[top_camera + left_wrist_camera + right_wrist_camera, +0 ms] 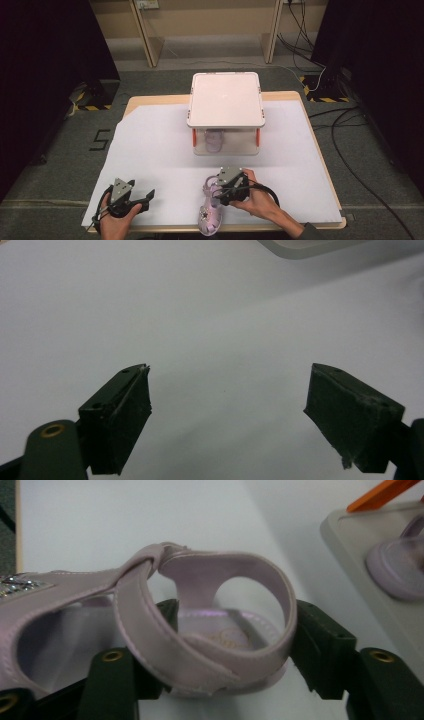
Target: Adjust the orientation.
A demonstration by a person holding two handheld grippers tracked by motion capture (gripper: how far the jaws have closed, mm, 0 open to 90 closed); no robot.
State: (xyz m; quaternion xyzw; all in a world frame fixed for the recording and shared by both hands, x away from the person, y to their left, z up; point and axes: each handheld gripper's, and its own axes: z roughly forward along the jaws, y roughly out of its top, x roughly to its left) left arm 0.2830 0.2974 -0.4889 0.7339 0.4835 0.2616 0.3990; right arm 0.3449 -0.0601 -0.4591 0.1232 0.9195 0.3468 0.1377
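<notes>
White-covered bench (150, 150): the two-tier white plastic shelf rack (226, 100) already holds one lilac sandal (214, 141) on its lower tier. Your right tool (226, 192) grips the second lilac strapped sandal (210, 210) by its heel, near side of the rack. Left tool (142, 197): jaws apart, empty.

Black cables (345, 150) on grey floor (380, 200)

Wooden table (131, 103) with a white sheet (150, 150) covering most of it. A small two-tier rack (226, 100) stands toward 12 o'clock, and a lilac sandal (210, 212) lies at 6 o'clock by the near edge.
</notes>
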